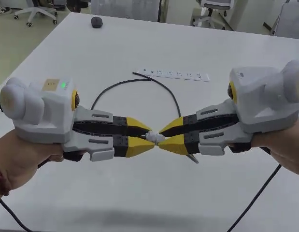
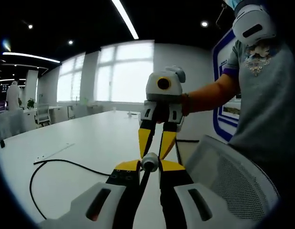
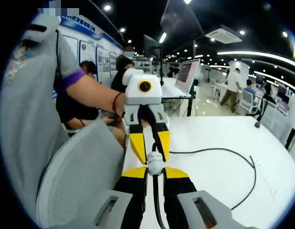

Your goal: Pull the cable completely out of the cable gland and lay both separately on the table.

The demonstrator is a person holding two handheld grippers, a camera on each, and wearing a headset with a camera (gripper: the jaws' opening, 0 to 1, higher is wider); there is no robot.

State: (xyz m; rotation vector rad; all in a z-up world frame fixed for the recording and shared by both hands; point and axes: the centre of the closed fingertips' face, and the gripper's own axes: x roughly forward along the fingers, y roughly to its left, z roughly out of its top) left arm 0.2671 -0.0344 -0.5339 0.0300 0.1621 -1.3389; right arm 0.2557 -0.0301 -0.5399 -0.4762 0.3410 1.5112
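Currently, the cable gland (image 1: 155,137) is held in the air above the tabletop (image 1: 139,193), between two opposed tools that meet tip to tip. The left tool (image 1: 150,137) is closed on one end of the gland. The right tool (image 1: 162,137) is closed at the other end. There the black cable (image 3: 214,149) runs back between its jaws, so it appears to clamp the cable just behind the gland, though the exact contact cannot be confirmed. The rest of the cable lies in a loose loop on the tabletop, near a white power strip (image 1: 173,74).

Handling assessment: the gland is small, light and rigid, probably smooth plastic, and it may rotate or slip under a tip-only grip. Seat it deeper between the pads if possible. The cable is thin and flexible, and its jacket is likely to stretch or slide before the gland seal releases. Grip the cable close to the gland and pull straight along its axis.
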